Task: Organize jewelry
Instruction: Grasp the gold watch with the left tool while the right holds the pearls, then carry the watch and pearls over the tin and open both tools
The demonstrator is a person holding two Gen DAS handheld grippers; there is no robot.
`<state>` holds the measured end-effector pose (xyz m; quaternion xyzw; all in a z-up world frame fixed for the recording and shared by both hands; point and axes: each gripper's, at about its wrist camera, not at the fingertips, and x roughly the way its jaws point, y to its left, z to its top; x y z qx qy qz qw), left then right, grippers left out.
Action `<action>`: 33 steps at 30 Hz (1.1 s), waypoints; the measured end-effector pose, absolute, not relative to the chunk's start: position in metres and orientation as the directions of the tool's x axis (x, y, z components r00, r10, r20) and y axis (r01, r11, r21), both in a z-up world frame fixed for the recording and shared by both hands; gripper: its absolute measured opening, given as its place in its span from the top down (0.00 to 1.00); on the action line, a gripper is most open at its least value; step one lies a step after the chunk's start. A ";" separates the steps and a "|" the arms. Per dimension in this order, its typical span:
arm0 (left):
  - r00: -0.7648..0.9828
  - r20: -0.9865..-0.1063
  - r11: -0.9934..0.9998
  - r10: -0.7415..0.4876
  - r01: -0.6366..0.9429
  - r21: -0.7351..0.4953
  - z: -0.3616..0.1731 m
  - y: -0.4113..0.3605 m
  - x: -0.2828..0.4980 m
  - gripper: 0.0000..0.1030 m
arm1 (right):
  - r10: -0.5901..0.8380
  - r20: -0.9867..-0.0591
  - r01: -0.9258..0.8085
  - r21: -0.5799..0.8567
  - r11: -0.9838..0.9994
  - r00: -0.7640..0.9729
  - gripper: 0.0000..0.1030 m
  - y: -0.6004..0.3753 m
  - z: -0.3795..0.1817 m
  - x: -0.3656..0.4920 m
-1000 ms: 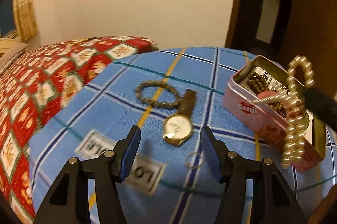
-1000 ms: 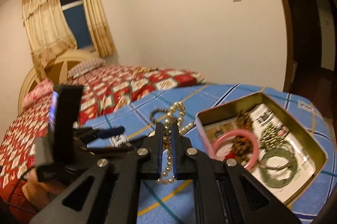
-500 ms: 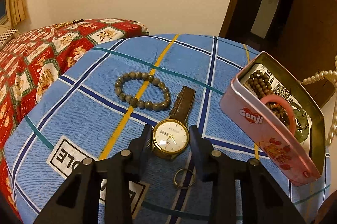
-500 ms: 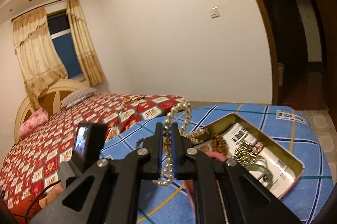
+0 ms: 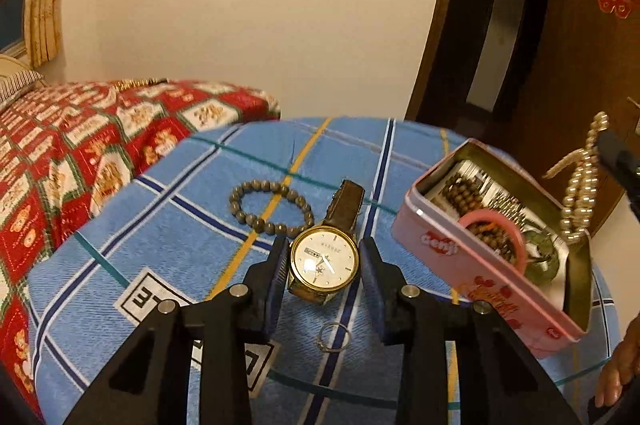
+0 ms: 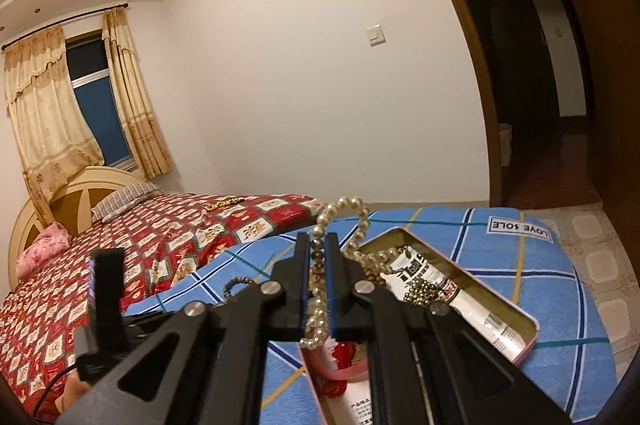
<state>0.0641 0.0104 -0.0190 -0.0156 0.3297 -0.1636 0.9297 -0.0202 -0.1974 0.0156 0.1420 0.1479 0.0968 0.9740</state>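
Pearls (image 6: 320, 309) hang pinched in the right gripper (image 6: 318, 265) above the pink tin (image 5: 480, 267), probably to drop in, while the left gripper (image 5: 324, 265) is spread around the watch (image 5: 324, 261) on the blue cloth (image 5: 168, 225), ready to close.

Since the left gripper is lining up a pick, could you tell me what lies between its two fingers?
In the left wrist view, the gold watch sits between the open left gripper fingers; a small ring lies nearer the camera.
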 end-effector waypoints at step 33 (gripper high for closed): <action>0.617 -0.572 0.800 -0.540 0.587 -0.122 -0.009 -0.121 0.019 0.65 | 0.145 -0.380 -0.024 0.306 0.952 0.913 0.90 -0.256 -0.002 0.012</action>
